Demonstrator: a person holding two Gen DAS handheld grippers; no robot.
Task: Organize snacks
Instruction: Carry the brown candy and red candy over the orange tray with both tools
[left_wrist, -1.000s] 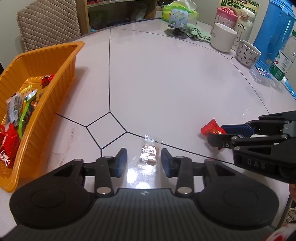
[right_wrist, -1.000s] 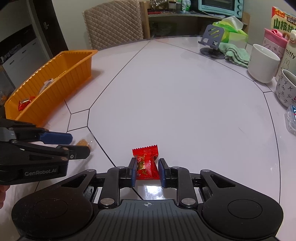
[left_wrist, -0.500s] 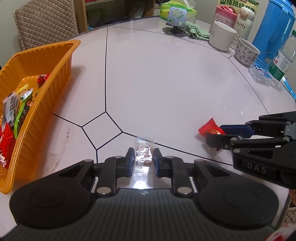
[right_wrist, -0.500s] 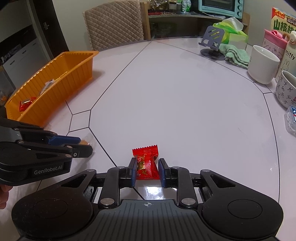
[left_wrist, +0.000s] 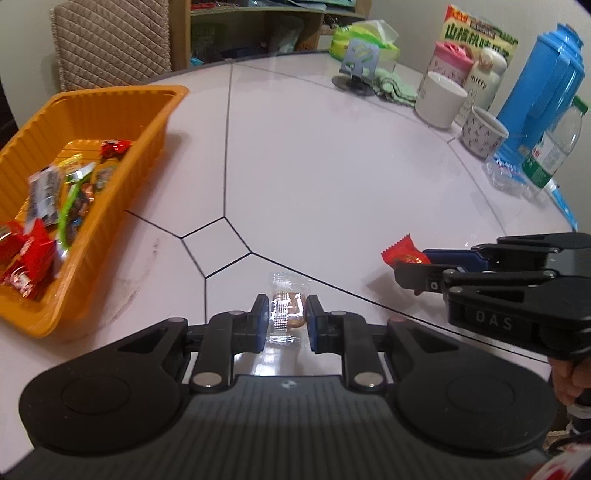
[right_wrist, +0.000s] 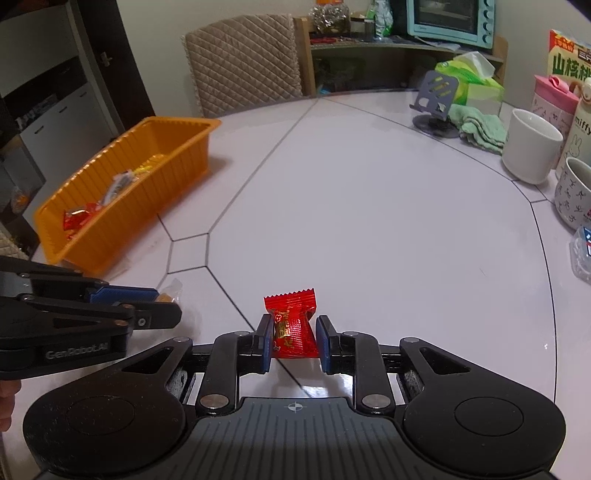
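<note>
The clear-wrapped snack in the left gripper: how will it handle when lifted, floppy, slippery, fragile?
The clear-wrapped snack is small and probably very light. Its wrapper looks thin and glossy, with a loose end sticking out past the left gripper, so that end may flop and the film could slip. The brown piece inside looks solid, so the pads likely hold it, though hard squeezing might crack it.

- A glossy white table (left_wrist: 332, 177) mirrors the room light, its smooth top crossed by thin dark seams.
- A ribbed orange plastic tray (left_wrist: 122, 192) holds shiny foil wrappers.
- A crinkled red foil candy (right_wrist: 293, 326) sits between matt black plastic fingers (right_wrist: 264, 341) with blue pads.
- A clear, shiny plastic snack packet (left_wrist: 288, 310).
- At 12 o'clock, a quilted beige cloth chair back (right_wrist: 240, 62).
- A smooth white ceramic mug (right_wrist: 530, 146).
</note>
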